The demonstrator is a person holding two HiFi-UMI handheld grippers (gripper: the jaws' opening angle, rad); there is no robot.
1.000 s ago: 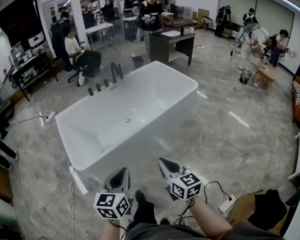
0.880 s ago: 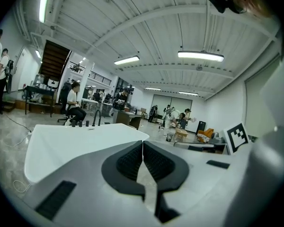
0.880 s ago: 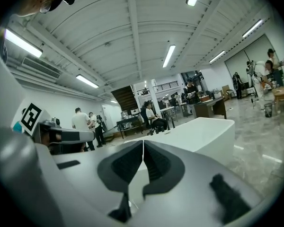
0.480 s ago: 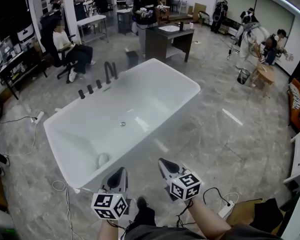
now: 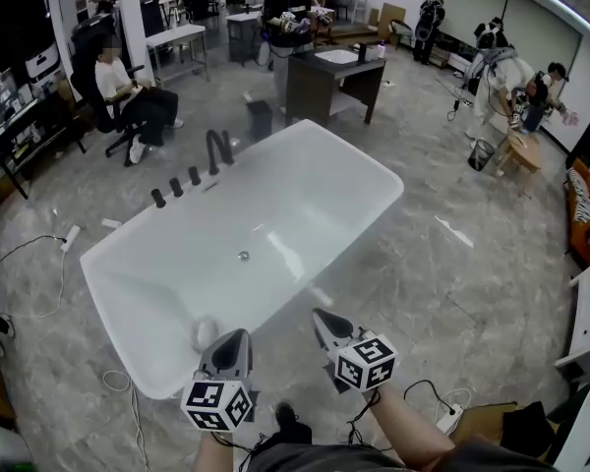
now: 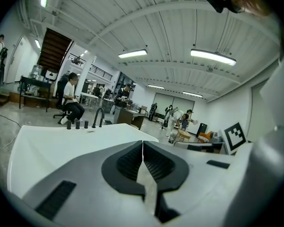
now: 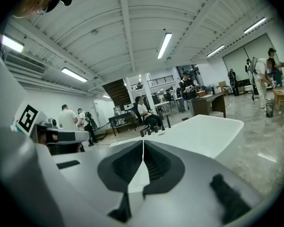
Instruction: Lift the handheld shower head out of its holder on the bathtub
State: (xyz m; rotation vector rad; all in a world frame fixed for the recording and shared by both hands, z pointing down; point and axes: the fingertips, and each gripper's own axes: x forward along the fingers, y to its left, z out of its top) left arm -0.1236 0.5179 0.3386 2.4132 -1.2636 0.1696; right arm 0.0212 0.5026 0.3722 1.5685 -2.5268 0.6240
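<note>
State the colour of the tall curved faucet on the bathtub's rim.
Black; the faucet shows best in the head view, against the white bathtub.

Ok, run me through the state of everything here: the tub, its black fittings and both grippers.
Bathtub: upright, no water visible inside.
Black spout: upright on the far rim, no stream visible.
Three short black fittings: seated on the rim beside the spout, none lifted.
Left gripper: shut, nothing between the jaws.
Right gripper: shut, nothing between the jaws.
</note>
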